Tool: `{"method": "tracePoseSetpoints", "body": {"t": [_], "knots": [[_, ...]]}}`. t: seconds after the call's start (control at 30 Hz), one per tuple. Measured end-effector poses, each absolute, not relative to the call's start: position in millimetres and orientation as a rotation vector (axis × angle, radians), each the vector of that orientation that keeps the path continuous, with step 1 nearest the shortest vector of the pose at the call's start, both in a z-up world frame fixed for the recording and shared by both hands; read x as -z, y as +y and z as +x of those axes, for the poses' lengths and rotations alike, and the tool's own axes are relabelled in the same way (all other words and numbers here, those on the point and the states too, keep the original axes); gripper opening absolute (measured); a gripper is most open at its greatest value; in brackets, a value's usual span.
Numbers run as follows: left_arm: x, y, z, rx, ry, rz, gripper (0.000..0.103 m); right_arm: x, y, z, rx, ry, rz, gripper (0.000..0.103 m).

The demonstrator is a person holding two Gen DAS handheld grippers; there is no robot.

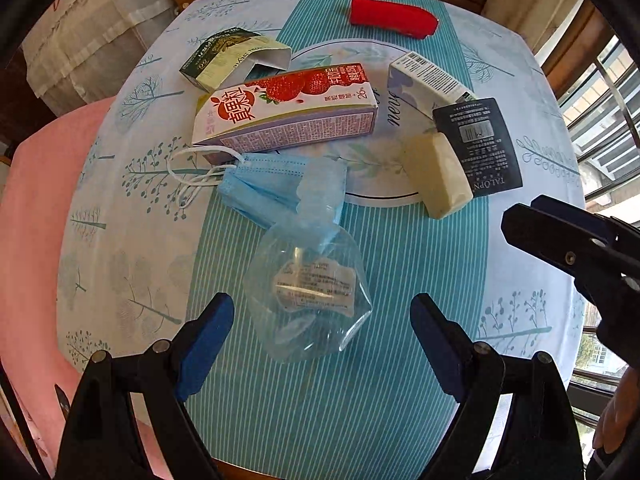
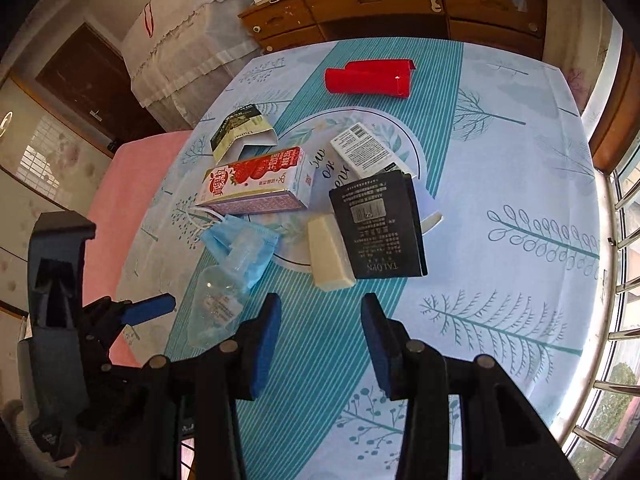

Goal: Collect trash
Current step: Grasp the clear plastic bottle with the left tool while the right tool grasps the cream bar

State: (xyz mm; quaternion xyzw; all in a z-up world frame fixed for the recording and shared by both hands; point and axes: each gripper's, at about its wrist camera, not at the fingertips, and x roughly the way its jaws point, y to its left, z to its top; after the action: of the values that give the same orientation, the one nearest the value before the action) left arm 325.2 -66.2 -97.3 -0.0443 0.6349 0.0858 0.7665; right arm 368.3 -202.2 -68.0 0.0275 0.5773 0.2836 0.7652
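The left gripper (image 1: 322, 320) hangs over the clear plastic bottle (image 1: 308, 292) with its blue pads spread wide, one to each side of the bottle's base and neither touching it. The right gripper (image 2: 320, 320) has its pads partway apart with only striped cloth between them, gripping nothing; it stands near the bottle, to that bottle's right.

The bottle lies on its side on the teal striped band of the tablecloth (image 1: 380, 360). Its long axis runs from the gripper outward, base nearest the pads and neck pointing away, toward the strawberry carton (image 1: 288, 108). It is see-through, dented, with a small white label of fine print on its upper face. Its neck lies over the crumpled blue face mask (image 1: 264, 188), whose white ear loops trail off to the left.

Beyond the mask the strawberry carton lies flat, its long axis crosswise to the bottle. Behind that carton sits an open dark green box (image 1: 232, 60). To the right of the bottle are a pale cream block (image 1: 438, 176) and a black booklet (image 1: 480, 144) just beside it, with a white box (image 1: 424, 80) behind. Farthest off lies a red sleeve (image 1: 392, 18).
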Motion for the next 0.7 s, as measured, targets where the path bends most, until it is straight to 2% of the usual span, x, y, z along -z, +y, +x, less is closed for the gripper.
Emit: {"method": "tracePoseSetpoints", "body": {"t": [0.07, 0.2, 0.23, 0.7], "knots": [[103.7, -66.1, 330.3, -0.204, 1.395, -0.099, 0.085, 72.4, -202.4, 372.1, -0.625, 1.262, 0.061, 0.042], [115.0, -59.1, 333.5, -0.228, 1.437, -0.136, 0.059, 78.2, -199.0, 376.0, -0.646, 1.273, 0.064, 0.042], [117.0, -56.0, 333.0, -0.231, 1.445, -0.158, 0.057, 79.0, -197.0, 376.3, -0.652, 1.275, 0.061, 0.042], [103.5, -8.2, 310.6, -0.182, 1.342, -0.444, 0.054, 101.2, -153.0, 394.5, -0.644, 1.258, -0.115, 0.04]]}}
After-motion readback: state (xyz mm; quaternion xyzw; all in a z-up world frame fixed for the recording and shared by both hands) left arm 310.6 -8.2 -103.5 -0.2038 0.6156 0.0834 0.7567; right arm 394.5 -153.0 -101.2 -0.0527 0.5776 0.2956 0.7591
